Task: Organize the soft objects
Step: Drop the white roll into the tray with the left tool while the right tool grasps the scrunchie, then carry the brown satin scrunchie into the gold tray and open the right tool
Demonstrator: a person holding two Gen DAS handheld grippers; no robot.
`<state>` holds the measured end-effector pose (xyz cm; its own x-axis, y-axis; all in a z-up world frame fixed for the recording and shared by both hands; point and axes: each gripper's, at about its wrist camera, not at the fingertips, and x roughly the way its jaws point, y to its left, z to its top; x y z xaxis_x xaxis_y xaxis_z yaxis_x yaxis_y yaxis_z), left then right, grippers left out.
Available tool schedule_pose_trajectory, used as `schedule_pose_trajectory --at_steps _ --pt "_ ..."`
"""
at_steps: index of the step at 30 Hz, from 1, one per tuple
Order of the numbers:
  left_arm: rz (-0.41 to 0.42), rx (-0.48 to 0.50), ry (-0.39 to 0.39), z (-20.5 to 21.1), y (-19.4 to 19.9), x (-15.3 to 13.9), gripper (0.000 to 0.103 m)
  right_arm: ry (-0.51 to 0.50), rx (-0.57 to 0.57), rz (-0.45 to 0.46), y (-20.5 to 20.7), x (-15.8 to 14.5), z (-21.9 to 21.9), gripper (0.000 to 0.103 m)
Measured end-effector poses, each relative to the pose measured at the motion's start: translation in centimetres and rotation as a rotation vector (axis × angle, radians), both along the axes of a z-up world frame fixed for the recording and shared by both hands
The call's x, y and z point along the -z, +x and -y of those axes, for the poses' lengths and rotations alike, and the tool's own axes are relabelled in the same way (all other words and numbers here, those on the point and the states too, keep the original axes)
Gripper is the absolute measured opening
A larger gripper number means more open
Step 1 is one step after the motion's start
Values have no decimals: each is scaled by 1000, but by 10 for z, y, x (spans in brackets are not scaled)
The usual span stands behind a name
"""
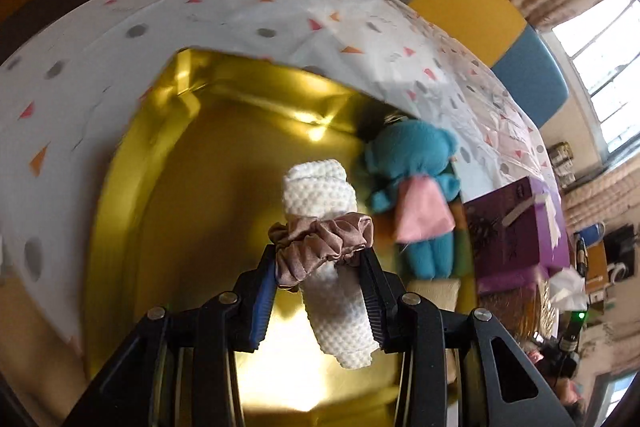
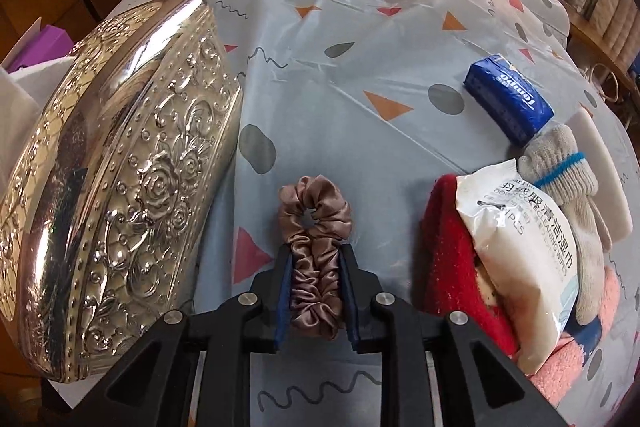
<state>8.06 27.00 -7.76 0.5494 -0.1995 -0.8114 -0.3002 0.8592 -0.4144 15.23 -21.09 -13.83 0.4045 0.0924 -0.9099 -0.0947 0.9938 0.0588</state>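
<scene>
- Rolled white towel (image 1: 324,247) with a tan satin scrunchie (image 1: 320,247) banded round its middle — held between the fingers of the left hand-held gripper (image 1: 320,267), which is clamped on the bundle at the scrunchie band.
- Long axis of the towel: from upper centre of the left wrist view down toward lower centre, roughly along the line of the fingers, its upper end tilted slightly left.
- Gold tin (image 1: 180,187), open, fills the middle and lower left of that view directly behind the towel; the bundle hangs over its shiny floor, apparently not yet touching it. The coming move, as judged here, is a short descent and release into the tin.
- Blue plush bear (image 1: 412,195) in a pink dress lies just right of the towel, along the tin's right edge — the lowering should keep left of it.
- Second tan scrunchie (image 2: 316,251), centre of the right wrist view, lies lengthwise between the fingers of the right hand-held gripper (image 2: 316,291), which is clamped on it, squeezing it narrow above the patterned table (image 2: 400,27).
- Embossed silver lid (image 2: 120,187) stands at the left of the right wrist view, with the scrunchie to its right.
- Remaining soft things — grey glove (image 2: 560,179), wipes packet (image 2: 516,251), red cloth (image 2: 452,247) — sit at right; the right hand is the nearer one.
</scene>
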Motion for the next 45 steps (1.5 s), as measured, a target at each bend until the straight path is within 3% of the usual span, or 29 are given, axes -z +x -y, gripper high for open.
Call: schedule_pose_trajectory --at_steps 6,14,20,28,31,37,45 --pt "5 40 137 19 56 -5 42 -31 -24 19 -3 3 -10 23" --pt "-8 32 283 34 80 5 67 -53 -35 32 -7 4 -28 23" --pt "86 25 385 53 43 -19 73 -59 -41 39 -8 -2 -28 23" --pt "178 45 436 74 -18 -37 75 -52 -7 54 -9 -5 -21 22" --pt "199 68 452 81 -36 -41 81 -71 6 62 -11 -7 -21 22" --pt "213 77 462 86 -64 -42 88 -85 85 68 -12 -12 -4 21" --pt "161 79 460 84 -81 -28 88 -49 230 191 -20 -42 28 20"
